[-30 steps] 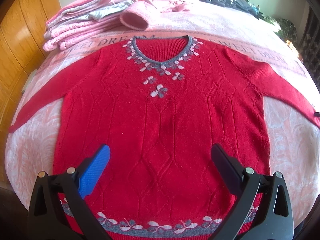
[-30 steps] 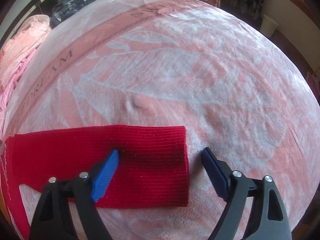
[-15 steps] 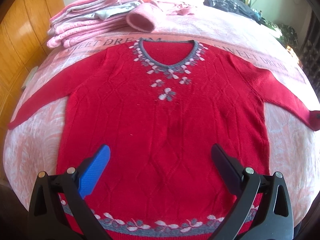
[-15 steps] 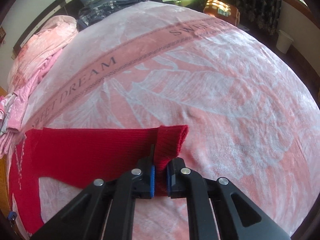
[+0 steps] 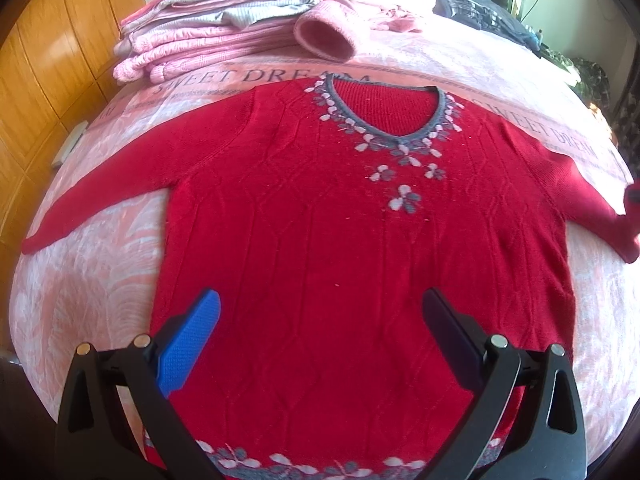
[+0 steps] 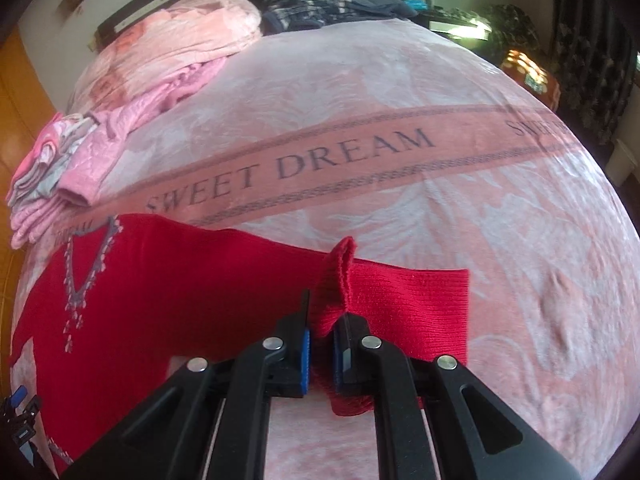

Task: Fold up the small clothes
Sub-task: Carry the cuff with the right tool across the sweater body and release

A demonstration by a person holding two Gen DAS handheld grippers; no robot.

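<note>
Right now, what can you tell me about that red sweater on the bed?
The red sweater looks knitted, with a grey V-neck collar, pale and grey flower motifs below the neck and along the hem, and faint diamond ribbing. It lies front-up, flat on the pink blanket, sleeves spread. The right gripper pinches one sleeve's cuff end, bunching it upward. The left gripper hovers open over the lower body.

you have one red sweater [image 5: 344,248] spread on one bed [image 6: 440,208], with two sleeves: one flat [image 5: 100,208], one pinched up [image 6: 384,296]. one stack of folded pink and grey clothes [image 5: 208,48] sits beyond it; the item count within it cannot be told. you hold two grippers: left gripper [image 5: 320,312], right gripper [image 6: 321,344].
</note>
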